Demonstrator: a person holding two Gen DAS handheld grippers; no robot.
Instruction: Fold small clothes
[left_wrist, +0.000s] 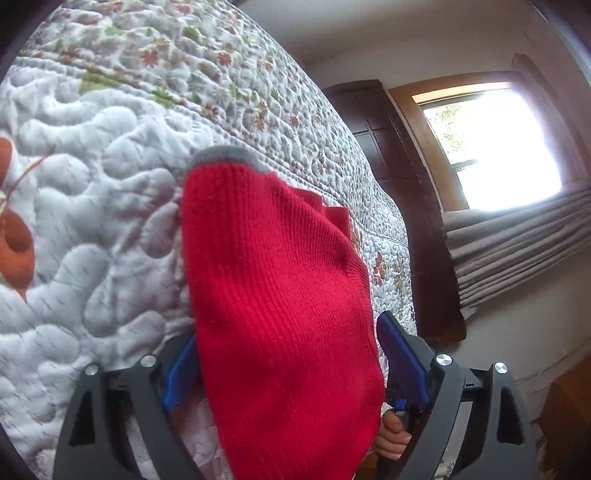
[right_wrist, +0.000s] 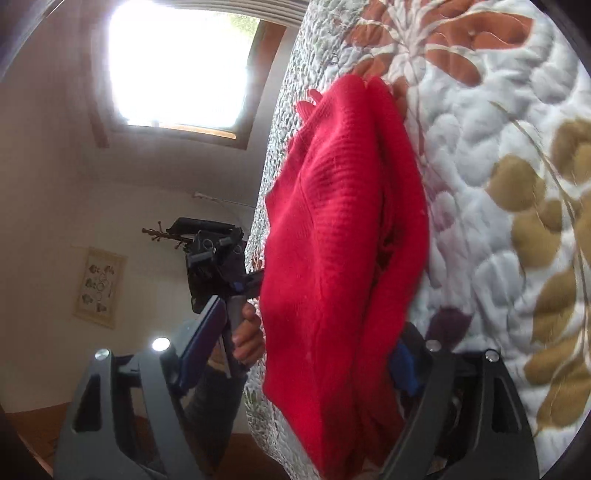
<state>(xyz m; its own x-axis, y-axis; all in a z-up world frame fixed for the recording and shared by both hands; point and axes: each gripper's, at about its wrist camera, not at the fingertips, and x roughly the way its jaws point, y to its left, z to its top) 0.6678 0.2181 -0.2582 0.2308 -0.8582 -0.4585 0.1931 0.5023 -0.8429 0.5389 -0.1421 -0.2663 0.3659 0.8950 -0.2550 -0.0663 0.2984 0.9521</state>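
The left gripper (left_wrist: 291, 373) has its blue pads spread wide, and the red knit (left_wrist: 273, 280) hangs between them. The cloth covers the inner faces of the pads, so I cannot tell whether they pinch it or it merely drapes across. The right gripper (right_wrist: 295, 354) looks the same: jaws set well apart, the knit (right_wrist: 332, 240) bunched in the gap, the actual contact hidden. Seen from the right wrist, the left gripper (right_wrist: 236, 284) reaches the knit's edge from the side away from the quilt, with a hand (right_wrist: 248, 338) on its handle; its tips vanish behind the cloth.

Moving outward, the knit is lifted off the quilt (left_wrist: 92, 221), near the quilt's edge. Its far end carries a grey band (left_wrist: 229, 157), which hangs just above or touching the quilt; which, I cannot say. From the right wrist the knit shows several doubled layers side by side, so at least one fold seems to be in. My guess is the folding is partway: the piece is gathered lengthwise but not laid flat, smoothed or set aside, and that remains.

Beyond the quilt's edge are a dark wooden post (left_wrist: 402, 206) and a bright window (left_wrist: 491, 147).

No basket, bin or drawer shows in either view, so nothing can be said of contents.
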